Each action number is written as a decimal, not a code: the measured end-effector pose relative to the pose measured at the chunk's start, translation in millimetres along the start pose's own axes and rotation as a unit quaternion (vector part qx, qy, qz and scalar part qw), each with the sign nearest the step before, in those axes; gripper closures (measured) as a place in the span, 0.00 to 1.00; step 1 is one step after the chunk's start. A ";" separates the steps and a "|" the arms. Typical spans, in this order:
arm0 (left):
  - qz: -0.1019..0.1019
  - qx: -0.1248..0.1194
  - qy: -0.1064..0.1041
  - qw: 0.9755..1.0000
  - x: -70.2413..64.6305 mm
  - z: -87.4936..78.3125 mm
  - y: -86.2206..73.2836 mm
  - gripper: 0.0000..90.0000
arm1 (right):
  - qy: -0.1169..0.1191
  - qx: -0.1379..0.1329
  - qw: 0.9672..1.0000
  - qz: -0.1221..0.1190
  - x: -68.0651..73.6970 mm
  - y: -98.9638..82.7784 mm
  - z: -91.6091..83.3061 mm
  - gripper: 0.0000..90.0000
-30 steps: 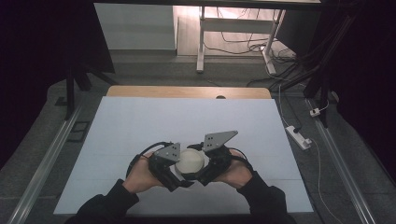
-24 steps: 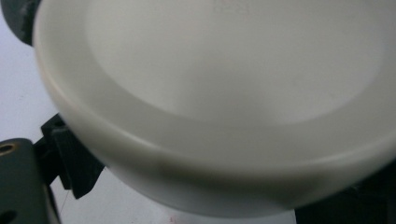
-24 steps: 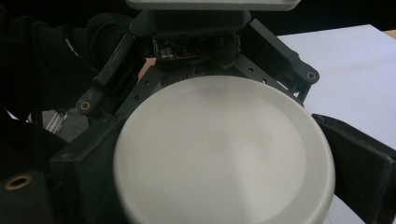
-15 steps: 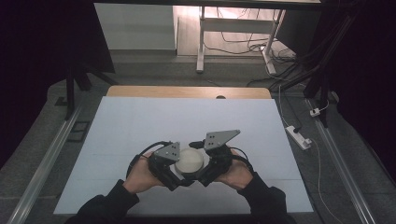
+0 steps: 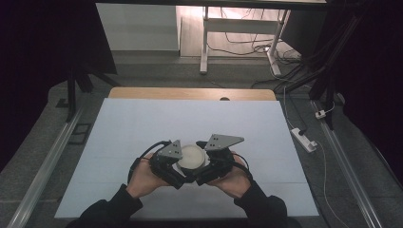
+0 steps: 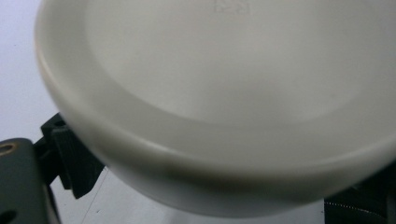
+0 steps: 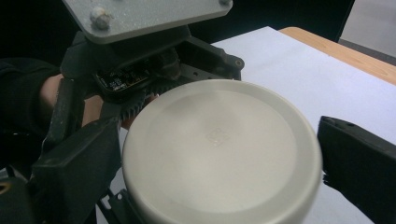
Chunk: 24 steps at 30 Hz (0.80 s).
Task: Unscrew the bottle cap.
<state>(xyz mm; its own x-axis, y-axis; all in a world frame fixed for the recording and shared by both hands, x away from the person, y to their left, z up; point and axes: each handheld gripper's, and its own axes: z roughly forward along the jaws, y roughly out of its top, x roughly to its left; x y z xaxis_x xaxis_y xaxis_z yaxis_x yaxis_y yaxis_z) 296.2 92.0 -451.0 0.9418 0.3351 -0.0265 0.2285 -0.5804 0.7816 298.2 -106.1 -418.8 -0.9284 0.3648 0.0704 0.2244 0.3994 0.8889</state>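
Held between 2 grippers, white lid faces up.

white round lid | flat side up | between both grippers' fingers

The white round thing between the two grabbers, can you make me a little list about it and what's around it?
object: white round lid-topped container, smooth, faint stamped mark in the middle of its top
where: near edge of the white table, between both hands
left gripper: pressed against the container's left side; whether its jaws clamp it is unclear
right gripper: one black jaw on each side of the container
hands: person's left hand and right hand hold the grippers
beyond the table: wooden edge, floor cables
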 end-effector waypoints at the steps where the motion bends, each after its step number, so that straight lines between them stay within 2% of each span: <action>1: -0.001 -0.001 0.000 1.000 -0.4 -0.2 0.4 0.09 | -0.004 0.000 1.000 -0.002 0.6 -0.4 0.5 0.04; 7: -0.004 -0.006 -0.002 1.000 -0.5 -2.6 1.3 0.09 | -0.013 -0.009 1.000 -0.015 3.8 -1.8 1.0 0.07; 11: -0.002 -0.007 -0.010 1.000 0.3 -2.8 0.9 0.09 | -0.004 -0.004 1.000 -0.021 3.3 -0.9 0.5 0.08; 13: 0.008 -0.007 -0.026 1.000 0.6 -2.6 0.1 0.09 | 0.014 0.003 1.000 -0.023 0.8 -0.1 -0.3 0.08; 16: 0.020 -0.009 -0.047 0.999 0.4 -3.0 -0.3 0.09 | 0.053 0.006 0.998 -0.021 -5.3 -0.4 -2.2 0.08; 20: 0.037 -0.004 -0.065 0.997 -2.3 -2.8 0.5 0.09 | 0.102 0.005 0.994 -0.032 -11.1 -1.7 -4.6 0.08; 24: 0.056 0.002 -0.086 0.995 -5.1 -1.5 0.8 0.09 | 0.139 0.012 0.989 -0.056 -13.2 -3.0 -6.5 0.08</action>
<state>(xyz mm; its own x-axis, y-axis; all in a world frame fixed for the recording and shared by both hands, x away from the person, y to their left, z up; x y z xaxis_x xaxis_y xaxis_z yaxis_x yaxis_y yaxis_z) 291.2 90.9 -449.3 0.9896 0.1365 -0.0462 0.1207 -0.6099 0.7832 307.9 -117.5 -419.4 -0.9925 0.0737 0.0974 0.1201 0.4453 0.8873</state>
